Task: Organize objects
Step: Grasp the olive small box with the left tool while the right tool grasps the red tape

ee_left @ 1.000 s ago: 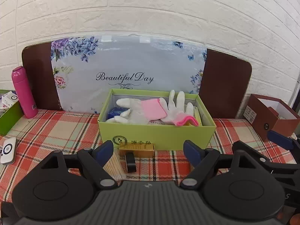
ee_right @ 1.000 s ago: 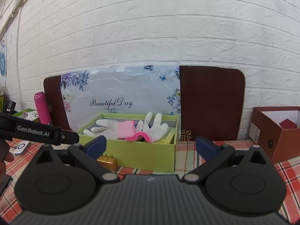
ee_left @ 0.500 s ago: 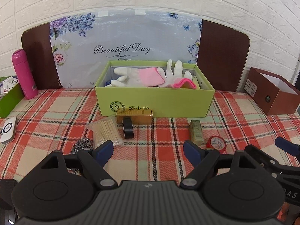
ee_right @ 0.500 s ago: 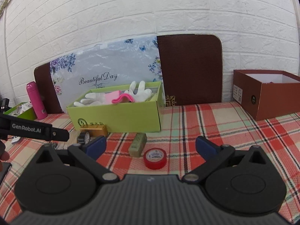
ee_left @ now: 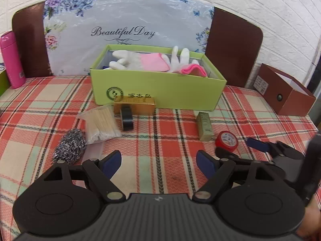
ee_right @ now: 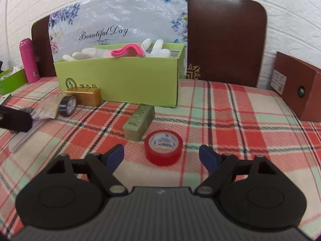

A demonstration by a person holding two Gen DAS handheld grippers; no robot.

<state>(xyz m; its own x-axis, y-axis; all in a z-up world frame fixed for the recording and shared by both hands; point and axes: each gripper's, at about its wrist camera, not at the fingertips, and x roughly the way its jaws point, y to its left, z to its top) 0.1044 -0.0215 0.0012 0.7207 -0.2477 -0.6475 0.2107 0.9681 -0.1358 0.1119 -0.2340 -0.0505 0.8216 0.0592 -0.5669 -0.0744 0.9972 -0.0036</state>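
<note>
Plaid-covered table (ee_right: pixel 230 108) here, with a green box (ee_right: pixel 120 80) at the back holding white gloves with pink cuffs (ee_right: pixel 128 51). Just in front of the box: a gold box (ee_left: pixel 134 105) with a roll of black tape (ee_left: pixel 126 118) standing on edge against it, a clear bag of wooden sticks (ee_left: pixel 101 123) right beside that, and a steel scrubber (ee_left: pixel 70 148) touching the bag's near corner. Further right, a small olive-gold carton (ee_right: pixel 139 121) lying flat, and a roll of red tape (ee_right: pixel 163 147) just beside its near end, also flat. Right gripper (ee_right: pixel 161 156) low over the cloth, fingers (ee_right: pixel 113 155) apart and just been closing in, red tape sitting right at the gap between the tips but not pinched; looks like no contact yet, though hard to be sure from this angle. Left gripper (ee_left: pixel 159 162) hanging over bare cloth near the scrubber, fingers (ee_left: pixel 111 163) spread wide with nothing between them. Off to the sides: a pink bottle (ee_left: pixel 12 60) far left, a brown box (ee_left: pixel 284 94) far right, and a floral "Beautiful Day" board (ee_left: pixel 124 26) leaning on the wall behind it all.
</note>
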